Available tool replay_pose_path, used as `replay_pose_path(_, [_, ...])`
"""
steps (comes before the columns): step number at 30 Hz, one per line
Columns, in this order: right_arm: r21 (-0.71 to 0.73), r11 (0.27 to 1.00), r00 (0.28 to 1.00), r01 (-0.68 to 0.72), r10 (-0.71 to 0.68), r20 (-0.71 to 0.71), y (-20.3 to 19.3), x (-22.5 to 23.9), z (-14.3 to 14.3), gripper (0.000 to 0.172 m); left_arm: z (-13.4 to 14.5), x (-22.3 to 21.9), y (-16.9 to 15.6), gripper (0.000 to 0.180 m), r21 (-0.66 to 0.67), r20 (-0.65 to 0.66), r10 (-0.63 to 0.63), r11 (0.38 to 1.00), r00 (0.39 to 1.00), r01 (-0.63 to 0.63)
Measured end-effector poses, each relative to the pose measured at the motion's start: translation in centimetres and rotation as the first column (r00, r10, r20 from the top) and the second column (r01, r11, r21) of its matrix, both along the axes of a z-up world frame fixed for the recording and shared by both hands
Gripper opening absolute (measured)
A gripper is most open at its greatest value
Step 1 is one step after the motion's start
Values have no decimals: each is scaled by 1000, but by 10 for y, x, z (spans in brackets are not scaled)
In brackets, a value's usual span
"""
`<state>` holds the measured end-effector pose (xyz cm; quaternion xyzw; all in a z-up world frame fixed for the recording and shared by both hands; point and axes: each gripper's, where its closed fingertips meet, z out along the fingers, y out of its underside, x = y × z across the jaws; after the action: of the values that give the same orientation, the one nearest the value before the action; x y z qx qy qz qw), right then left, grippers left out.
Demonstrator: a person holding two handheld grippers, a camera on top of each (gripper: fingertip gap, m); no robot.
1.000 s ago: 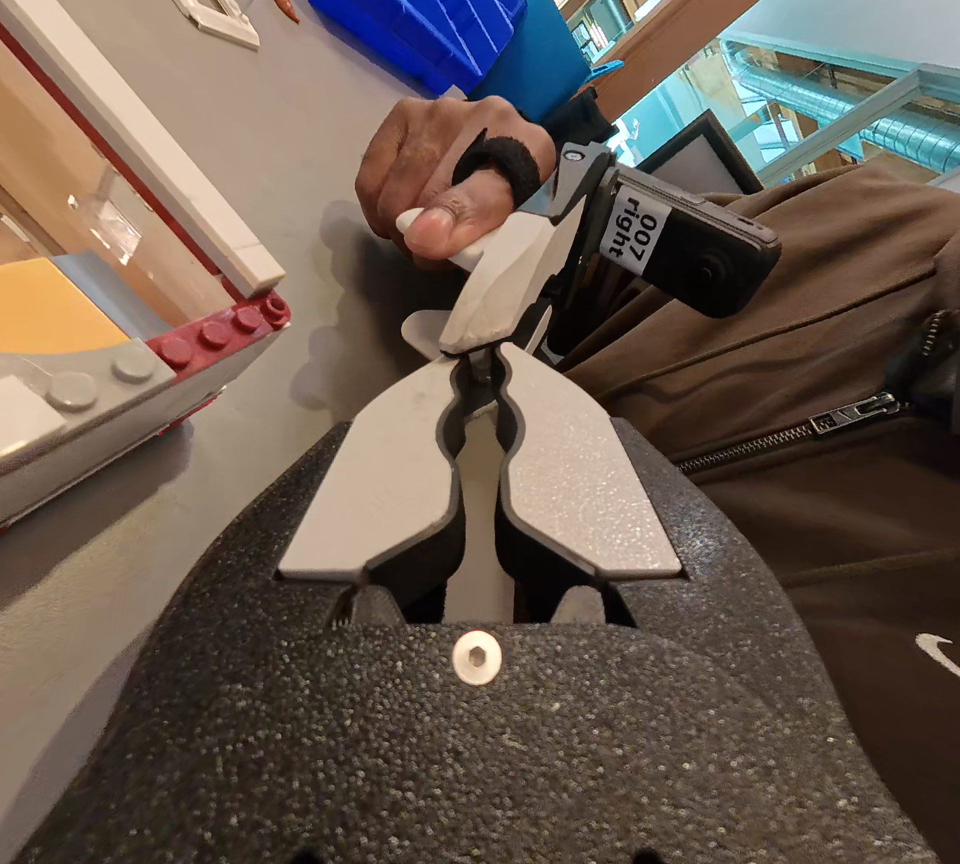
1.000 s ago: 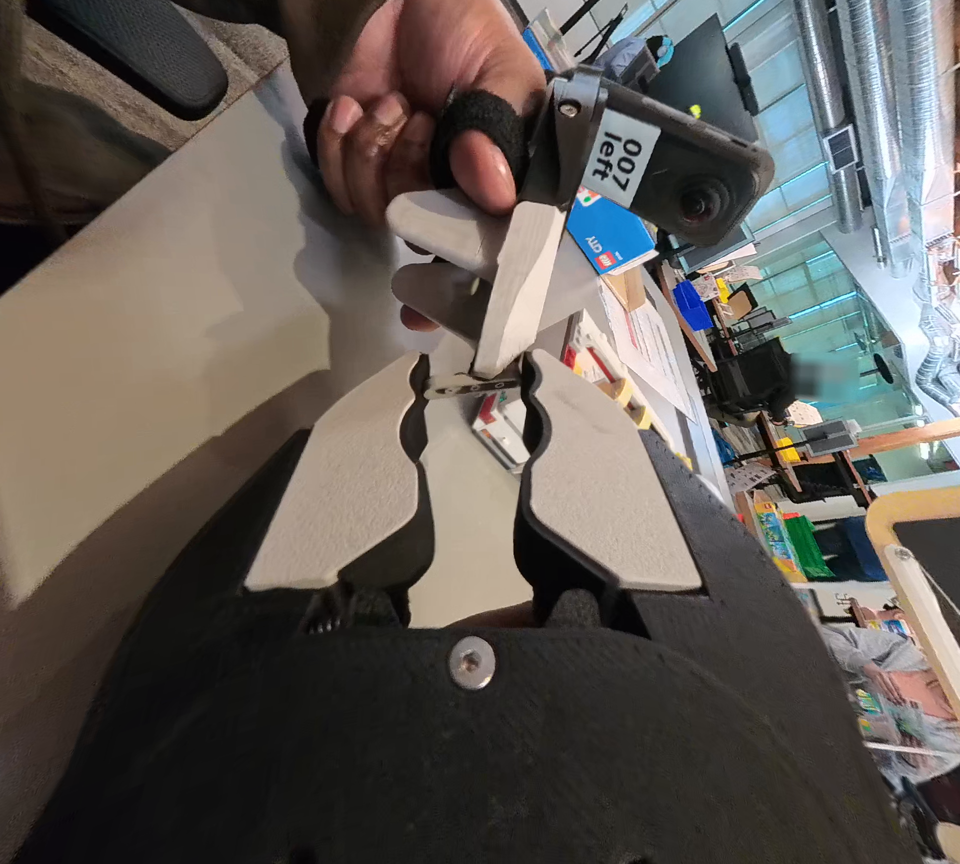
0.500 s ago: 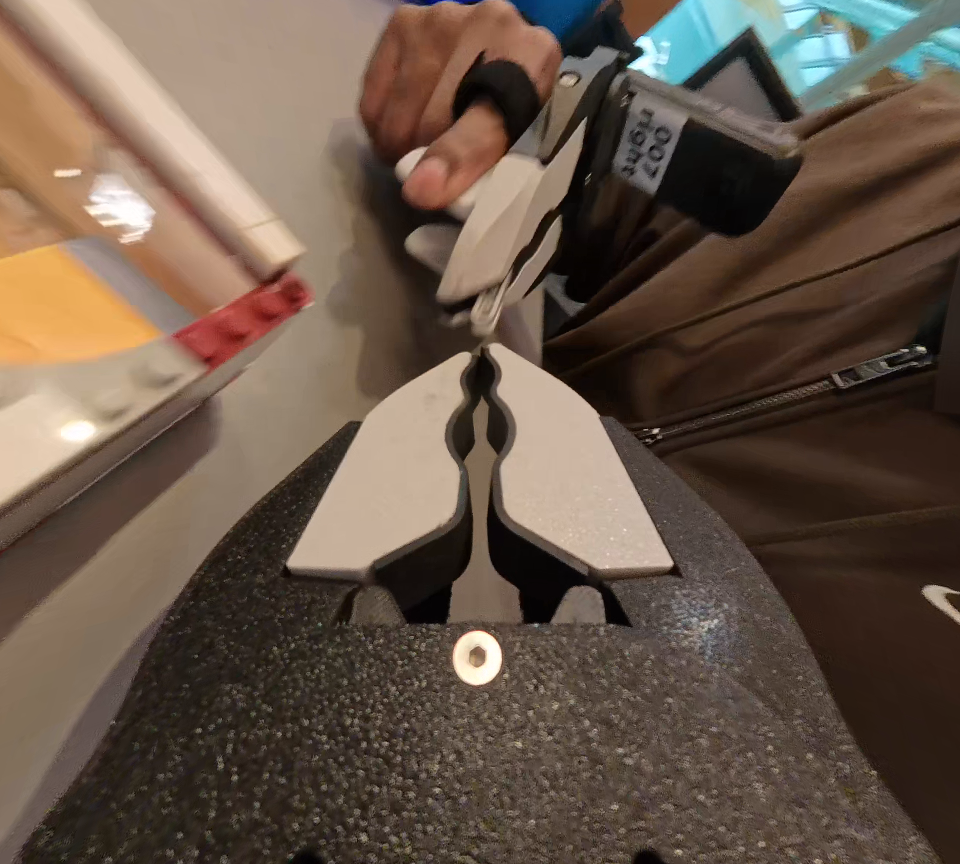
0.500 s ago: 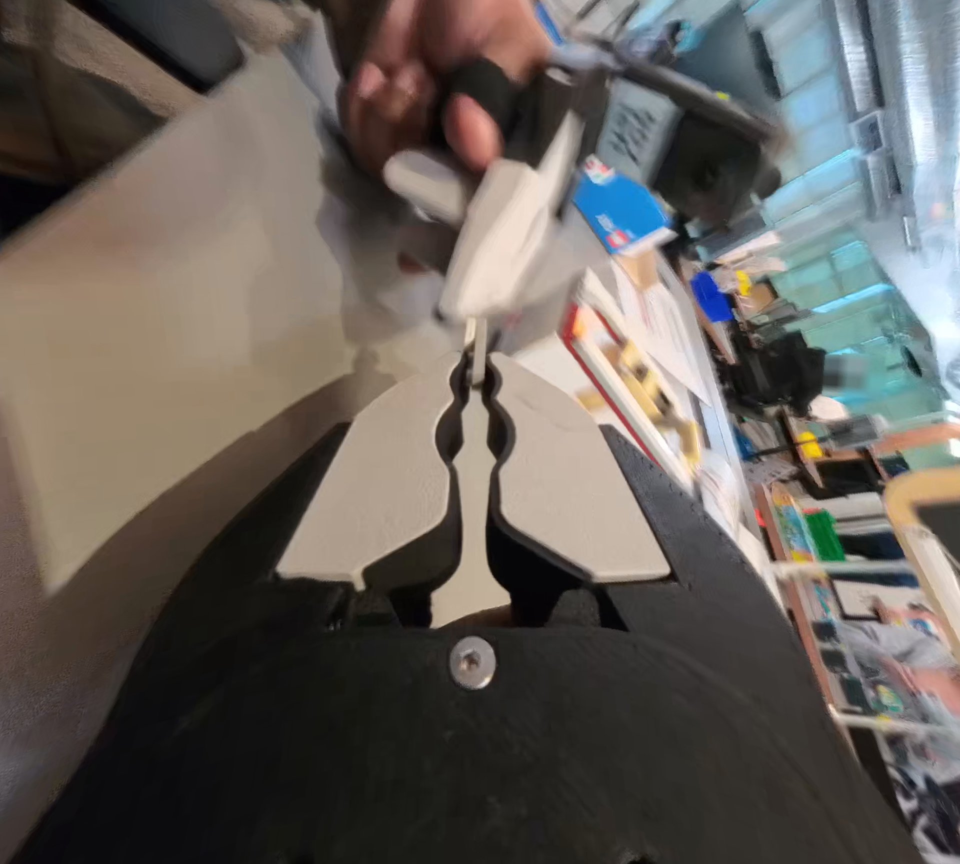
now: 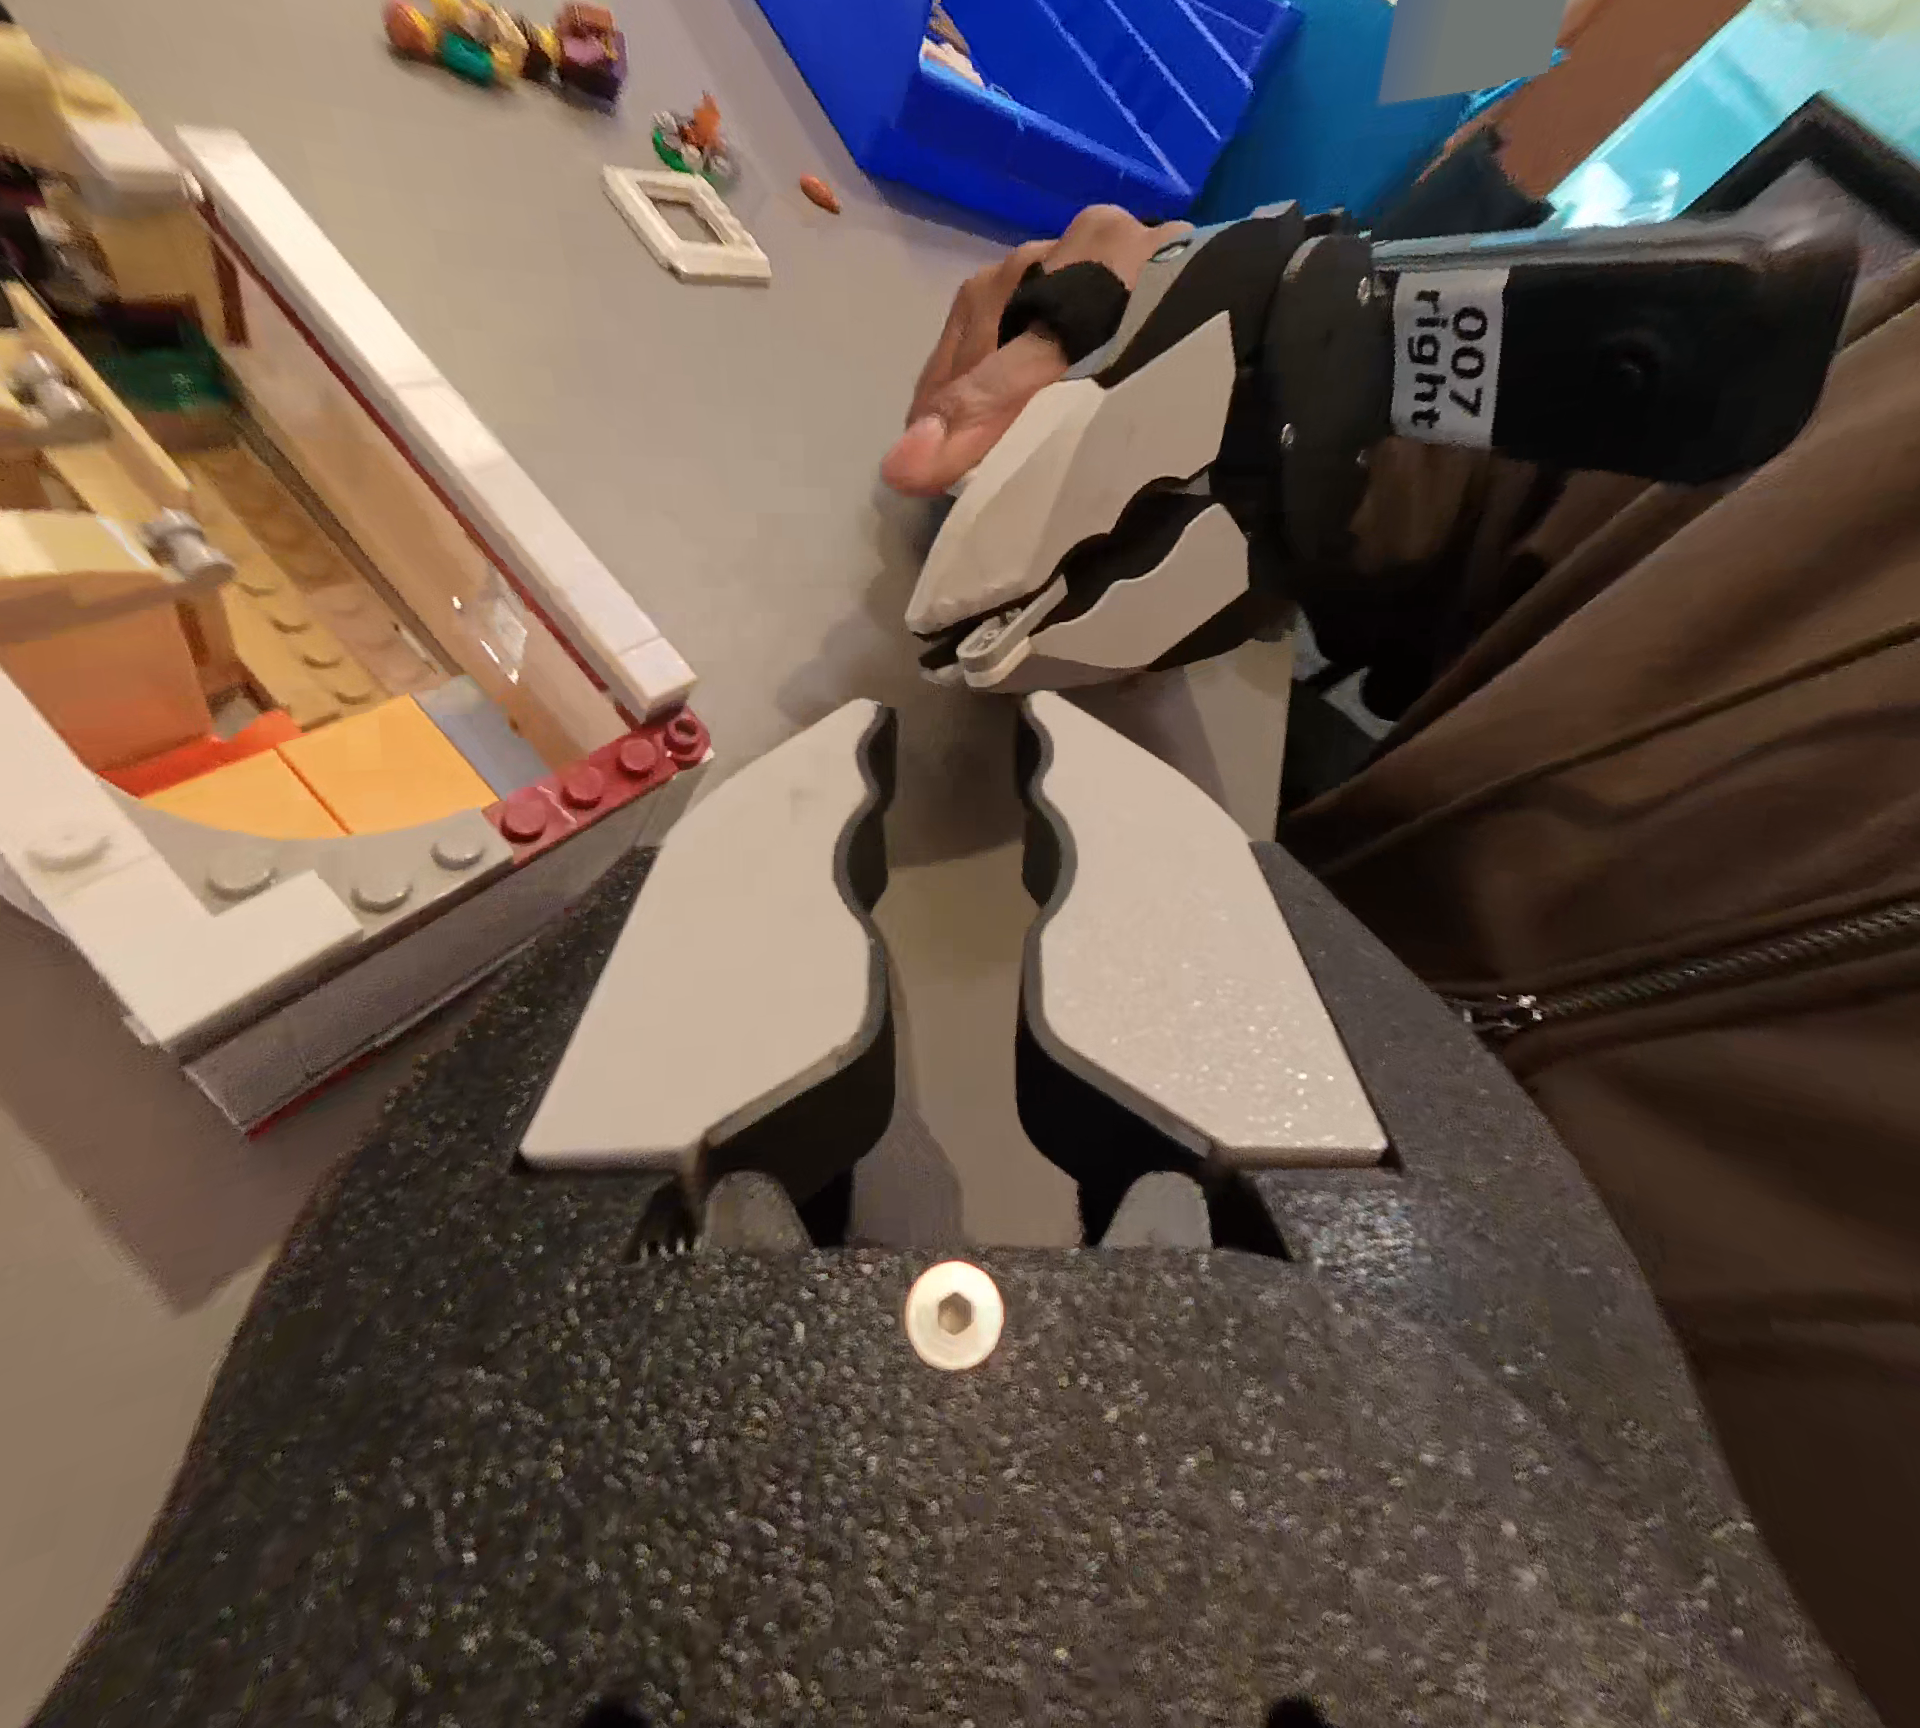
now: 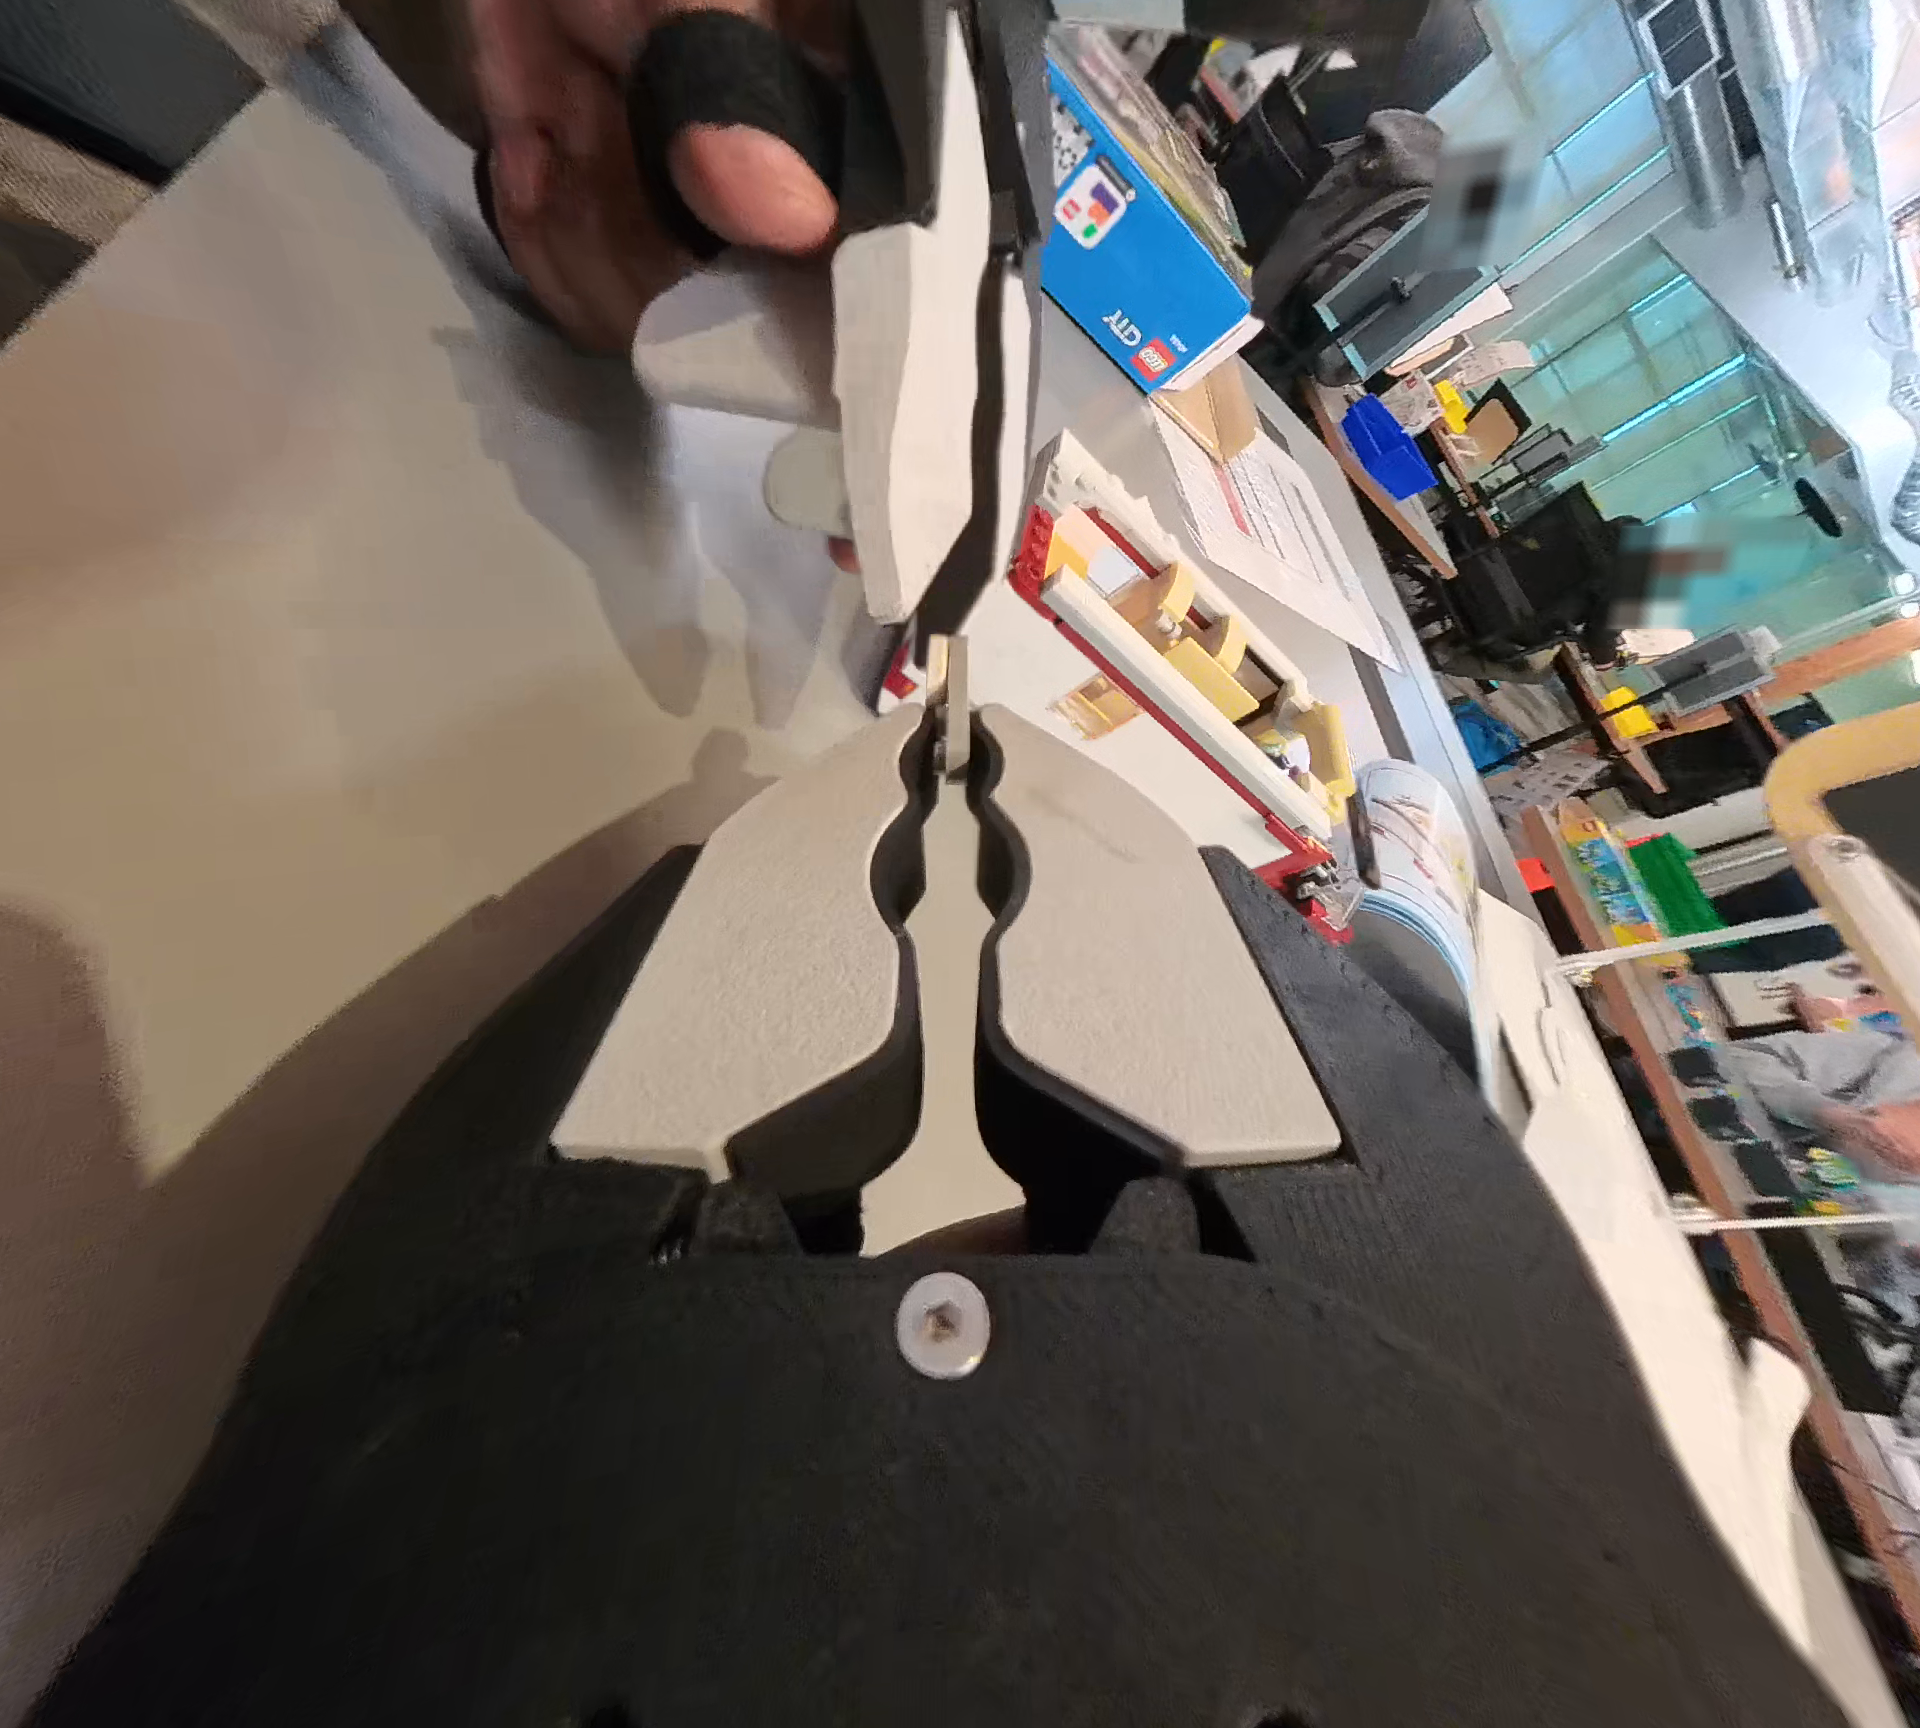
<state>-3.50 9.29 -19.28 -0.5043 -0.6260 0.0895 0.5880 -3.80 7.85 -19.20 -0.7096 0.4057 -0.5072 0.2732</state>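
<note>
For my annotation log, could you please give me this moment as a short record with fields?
Setting: grey table with a toy brick building and blue bins.
Left gripper: fingers apart, nothing between them.
Right gripper: fingers closed on a small light grey brick piece, its end sticking out past the tips.
Relation: the two grippers face each other, tips close.
Loose parts: white frame piece, small coloured bits.

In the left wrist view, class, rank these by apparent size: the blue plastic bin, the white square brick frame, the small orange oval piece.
Largest to smallest as they appear:
1. Blue plastic bin
2. White square brick frame
3. Small orange oval piece
All three lie similarly far away, so the order seems reliable.
</note>
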Motion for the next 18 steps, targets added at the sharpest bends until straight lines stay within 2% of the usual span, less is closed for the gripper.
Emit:
replay_pose_path(2, [-61, 998, 999, -15, 13, -41, -2, -1, 3, 4, 5, 2, 0, 24, 95, 21, 22, 995, 1000, -24])
replay_pose_path(5, [-126, 991, 995, -33, 21, -94, -4, -1, 8, 4, 14, 6, 0, 16, 215, 74, 28, 976, 997, -44])
replay_pose_path(6, [-139, 989, 994, -39, 25, -102, -5, -1, 8, 4, 16, 7, -3, 11, 230, 80, 6, 973, 997, -24])
replay_pose_path(16, [-207, 974, 989, -91, 64, -134, -10, -4, 9, 5, 17, 11, -10, 9, 324, 62, -47, 946, 997, 24])
replay_pose_path(18, [-181, 981, 991, -66, 44, -126, -6, -3, 9, 8, 14, 10, -9, 9, 299, 43, -38, 954, 998, 23])
